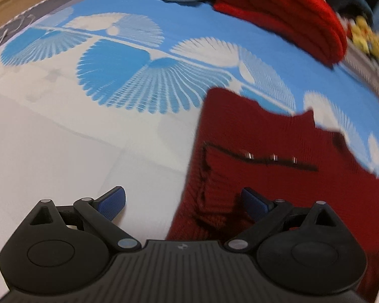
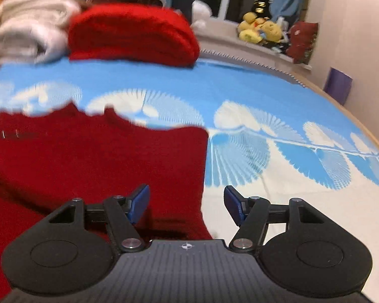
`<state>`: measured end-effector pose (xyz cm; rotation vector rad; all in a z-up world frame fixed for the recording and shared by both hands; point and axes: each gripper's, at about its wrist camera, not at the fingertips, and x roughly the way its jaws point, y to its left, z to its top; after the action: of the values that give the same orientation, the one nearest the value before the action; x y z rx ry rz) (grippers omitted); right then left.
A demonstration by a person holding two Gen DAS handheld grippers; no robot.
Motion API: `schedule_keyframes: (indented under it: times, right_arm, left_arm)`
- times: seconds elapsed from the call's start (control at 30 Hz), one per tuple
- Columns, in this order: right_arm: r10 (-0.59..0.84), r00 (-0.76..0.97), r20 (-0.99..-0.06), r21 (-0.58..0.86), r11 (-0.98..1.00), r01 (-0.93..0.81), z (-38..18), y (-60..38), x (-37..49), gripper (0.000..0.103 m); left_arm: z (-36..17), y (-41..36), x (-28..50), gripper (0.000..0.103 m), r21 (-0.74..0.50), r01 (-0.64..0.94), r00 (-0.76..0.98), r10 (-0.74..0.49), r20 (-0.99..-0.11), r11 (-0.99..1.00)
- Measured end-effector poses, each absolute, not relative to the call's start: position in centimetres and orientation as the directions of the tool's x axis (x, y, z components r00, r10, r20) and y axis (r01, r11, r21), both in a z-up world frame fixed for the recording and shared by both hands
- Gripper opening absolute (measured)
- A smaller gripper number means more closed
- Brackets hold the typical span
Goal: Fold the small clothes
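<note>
A dark red knitted garment [image 1: 278, 176] with a dark seam line and small metal snaps lies flat on the blue and white bed cover [image 1: 88, 131]. My left gripper [image 1: 184, 202] is open over the garment's left edge, one finger on the cover, the other over the knit. In the right wrist view the same garment [image 2: 101, 161] fills the left side. My right gripper [image 2: 187, 204] is open over the garment's right edge, its left finger above the knit and its right finger above the cover [image 2: 303, 202].
A folded bright red knit [image 2: 131, 35] and a pile of white folded laundry [image 2: 30, 30] sit at the far side of the bed. Yellow plush toys [image 2: 260, 29] lie on a ledge beyond. A wall [image 2: 361, 50] stands at right.
</note>
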<state>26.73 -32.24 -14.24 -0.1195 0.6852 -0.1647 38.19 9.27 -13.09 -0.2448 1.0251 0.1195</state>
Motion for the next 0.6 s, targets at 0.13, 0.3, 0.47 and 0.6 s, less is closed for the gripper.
schedule_keyframes:
  times: [0.13,0.3,0.47,0.6]
  right_arm:
    - [-0.206,0.684,-0.7,-0.18,0.978,0.11,-17.3,-33.1,28.5,0.07]
    - [-0.172,0.701,-0.692,-0.099,0.985,0.144,-15.9,-32.9,29.1,0.071]
    - [-0.164,0.675,-0.72,-0.113,0.986,0.119,-17.1,-32.3,28.9,0.078]
    - [-0.134,0.723,-0.678,-0.045,0.989,0.141,-15.1,-32.7,28.0,0.079]
  left_arm:
    - [-14.4,8.1,38.3,0.103,-0.038,-0.177,0.512,0.059,-0.857,0.983]
    - [-13.8,7.4,38.1,0.103,-0.005,-0.172,0.534,0.089,-0.841,0.985]
    - [-13.4,6.2,37.6,0.103,0.017,-0.127,0.548,0.085,-0.832,0.992]
    - [-12.7,5.8,36.9,0.103,0.011,-0.093,0.565,0.062,-0.823,0.996]
